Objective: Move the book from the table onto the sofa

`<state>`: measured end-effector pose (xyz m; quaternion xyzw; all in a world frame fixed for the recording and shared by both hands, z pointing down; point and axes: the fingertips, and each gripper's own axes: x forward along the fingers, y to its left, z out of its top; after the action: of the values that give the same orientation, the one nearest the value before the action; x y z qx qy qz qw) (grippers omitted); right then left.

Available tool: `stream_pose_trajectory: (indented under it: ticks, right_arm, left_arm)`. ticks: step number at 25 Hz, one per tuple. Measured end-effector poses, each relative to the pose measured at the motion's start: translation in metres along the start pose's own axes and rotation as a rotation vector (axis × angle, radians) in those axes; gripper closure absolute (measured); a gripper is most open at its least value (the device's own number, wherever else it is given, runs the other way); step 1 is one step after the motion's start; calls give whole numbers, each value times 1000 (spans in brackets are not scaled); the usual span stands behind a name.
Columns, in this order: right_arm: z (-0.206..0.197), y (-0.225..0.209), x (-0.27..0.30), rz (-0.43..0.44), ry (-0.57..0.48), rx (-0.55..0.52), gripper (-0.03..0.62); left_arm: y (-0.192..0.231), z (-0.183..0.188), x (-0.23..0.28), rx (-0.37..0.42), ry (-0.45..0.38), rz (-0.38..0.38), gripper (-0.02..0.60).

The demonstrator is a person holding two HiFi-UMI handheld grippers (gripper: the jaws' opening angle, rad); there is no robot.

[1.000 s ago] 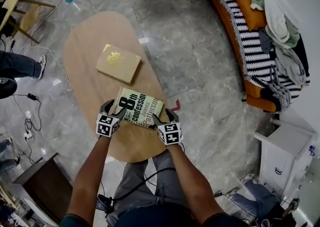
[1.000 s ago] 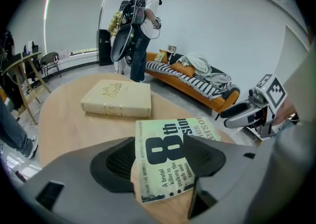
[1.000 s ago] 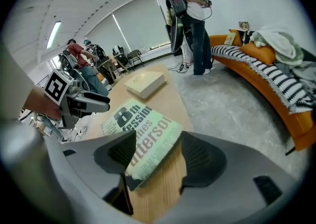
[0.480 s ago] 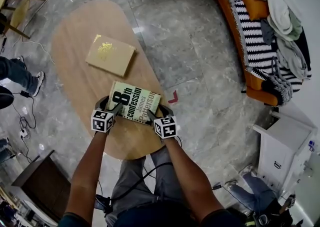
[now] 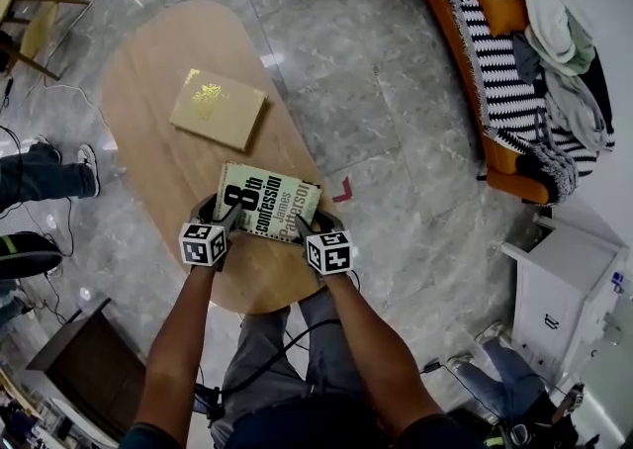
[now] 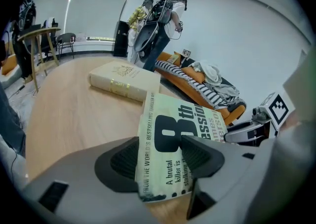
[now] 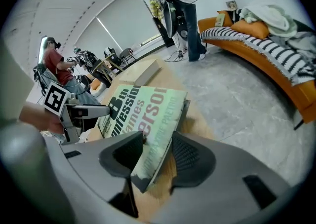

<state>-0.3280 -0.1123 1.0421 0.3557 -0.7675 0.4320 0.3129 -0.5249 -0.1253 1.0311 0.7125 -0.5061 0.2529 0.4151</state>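
Observation:
A green paperback book (image 5: 267, 202) lies near the front end of the oval wooden table (image 5: 148, 91). My left gripper (image 5: 226, 215) is at its near left corner and my right gripper (image 5: 305, 229) at its near right corner. In the left gripper view the book's corner (image 6: 168, 144) sits between the jaws of the left gripper (image 6: 160, 156), which have just been closing. In the right gripper view the book's edge (image 7: 148, 119) stands between the jaws of the right gripper (image 7: 158, 154), which have also been closing; a thin gap shows beside one pad. The striped orange sofa (image 5: 475, 51) is at the upper right.
A tan hardback book (image 5: 218, 108) lies farther up the table. Clothes (image 5: 554, 22) are piled on the sofa's right part. A white cabinet (image 5: 564, 289) stands at the right, a dark one (image 5: 79, 358) at the lower left. A person's feet (image 5: 59, 165) and cables are on the floor at the left.
Both grippers have sunk a little at the book's near corners, and the right jaws have narrowed round it. The book lies where it did. The feet at the left have shifted.

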Motion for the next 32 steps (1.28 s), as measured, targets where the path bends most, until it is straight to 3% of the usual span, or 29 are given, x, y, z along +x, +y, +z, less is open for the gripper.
stream_pose_trajectory:
  ticks: [9, 22, 32]
  right_arm:
    - [69, 32, -75, -52, -195, -109, 408]
    - [195, 137, -261, -80, -549, -337, 408]
    - [246, 214, -394, -91, -769, -475, 419]
  left_arm:
    - [-39, 77, -76, 88, -202, 41, 314]
    - [-116, 217, -267, 221, -547, 32, 314]
    - [-169, 274, -394, 272, -751, 1, 314]
